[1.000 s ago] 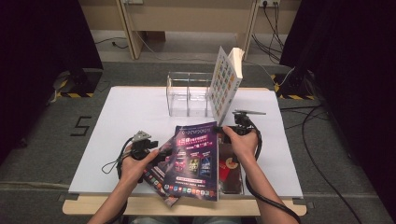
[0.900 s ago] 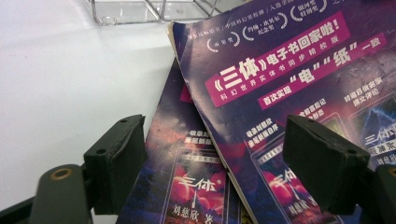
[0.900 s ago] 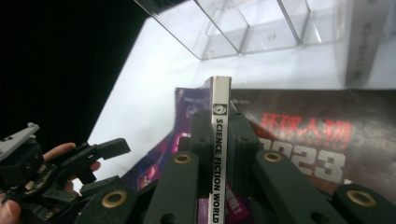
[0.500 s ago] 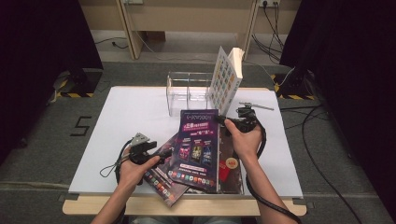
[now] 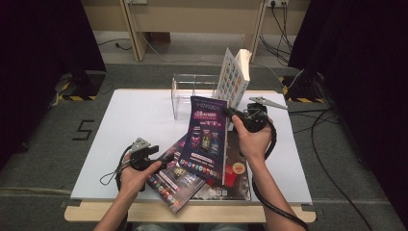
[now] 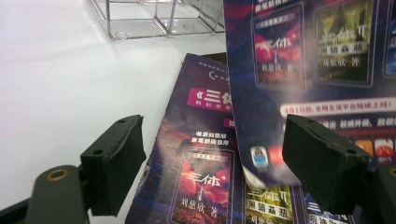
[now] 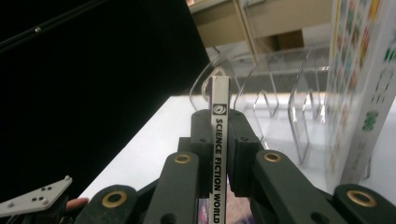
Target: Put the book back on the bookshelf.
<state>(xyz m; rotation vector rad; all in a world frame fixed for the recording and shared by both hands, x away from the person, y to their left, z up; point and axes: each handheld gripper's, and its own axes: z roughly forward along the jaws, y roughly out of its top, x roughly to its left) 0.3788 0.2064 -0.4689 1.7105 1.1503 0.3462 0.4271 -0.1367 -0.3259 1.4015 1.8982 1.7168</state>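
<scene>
My right gripper [image 5: 234,115] is shut on the spine of a purple magazine [image 5: 204,139] and holds it raised and tilted above the table. In the right gripper view that white spine [image 7: 219,140] stands clamped between the jaws of the right gripper [image 7: 219,126], pointing toward the clear rack [image 7: 280,93]. My left gripper [image 5: 161,159] rests low at the front left. Its jaws stand wide open in the left gripper view [image 6: 215,154], over the edge of a second purple magazine [image 6: 201,177] lying flat [image 5: 175,180]. The raised magazine [image 6: 317,70] hangs in front at the right.
A clear acrylic rack [image 5: 192,94] with dividers stands at the back of the white table [image 5: 125,125]. A book with a colourful grid cover [image 5: 231,79] stands upright at the rack's right end. A dark magazine [image 5: 235,178] lies flat near the front edge.
My right gripper has lifted the purple magazine up and toward the rack, standing it more upright. The left gripper has stayed in place.
</scene>
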